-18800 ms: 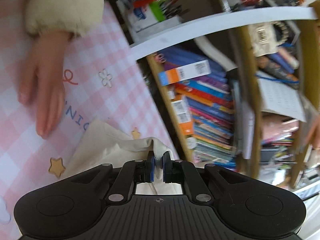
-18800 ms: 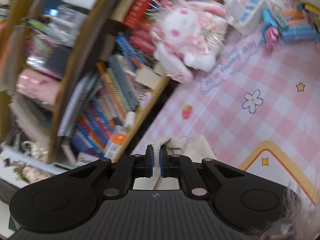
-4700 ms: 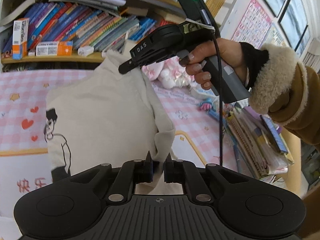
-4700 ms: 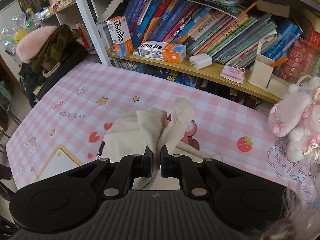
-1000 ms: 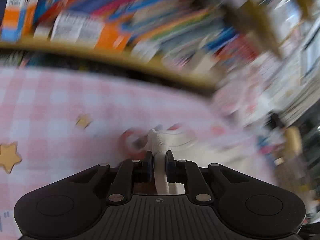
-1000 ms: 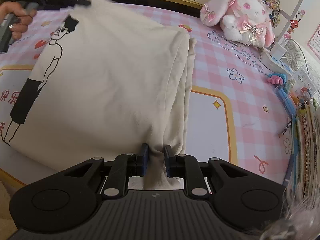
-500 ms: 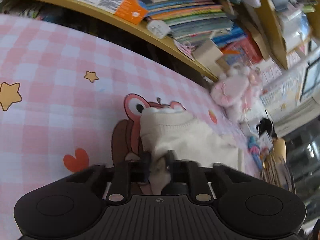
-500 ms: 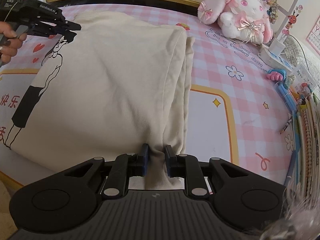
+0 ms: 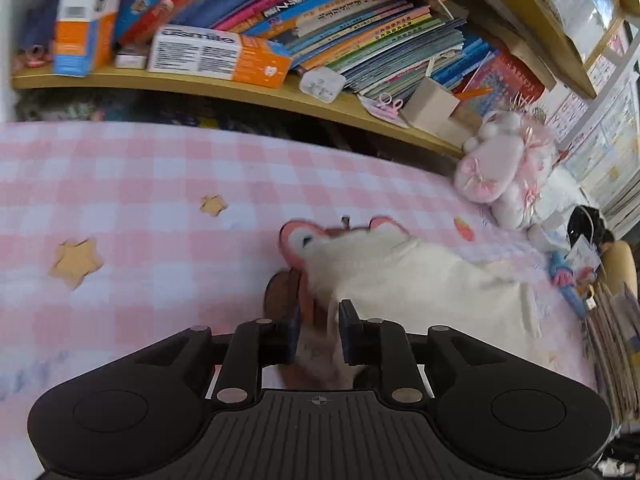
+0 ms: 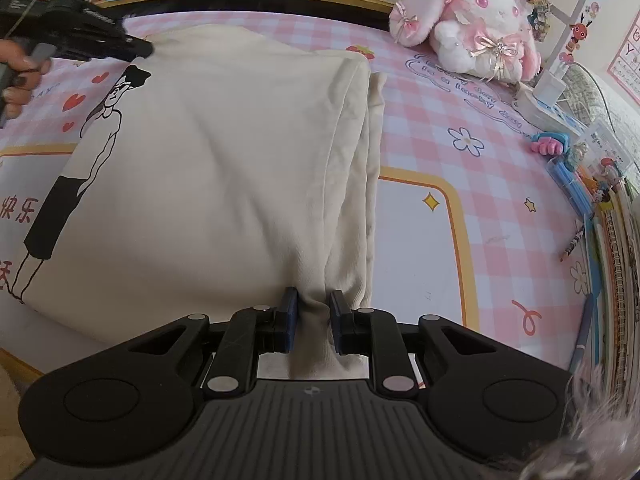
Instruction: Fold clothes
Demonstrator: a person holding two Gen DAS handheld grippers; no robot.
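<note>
A cream sweatshirt [image 10: 224, 152] with a black line drawing of a figure lies folded lengthwise on the pink checked mat [image 10: 420, 240]. My right gripper [image 10: 314, 318] is shut on its bunched near hem, which fills the gap between the fingers. At the far left, my left gripper [image 10: 140, 47], held by a hand [image 10: 16, 64], has its tip at the collar end. In the left wrist view my left gripper [image 9: 319, 326] stands open. The sweatshirt's collar [image 9: 360, 248] lies just ahead and to the right, with a blurred cream edge between the fingers.
A pink and white plush rabbit [image 10: 476, 24] sits at the back right of the mat. Pens, toys and notebooks [image 10: 572, 184] line the right edge. A wooden bookshelf [image 9: 280, 92] with books and boxes runs along the back.
My left gripper has laid the collar end down on the mat and opened its fingers. The right gripper has stayed in place, holding the hem.
</note>
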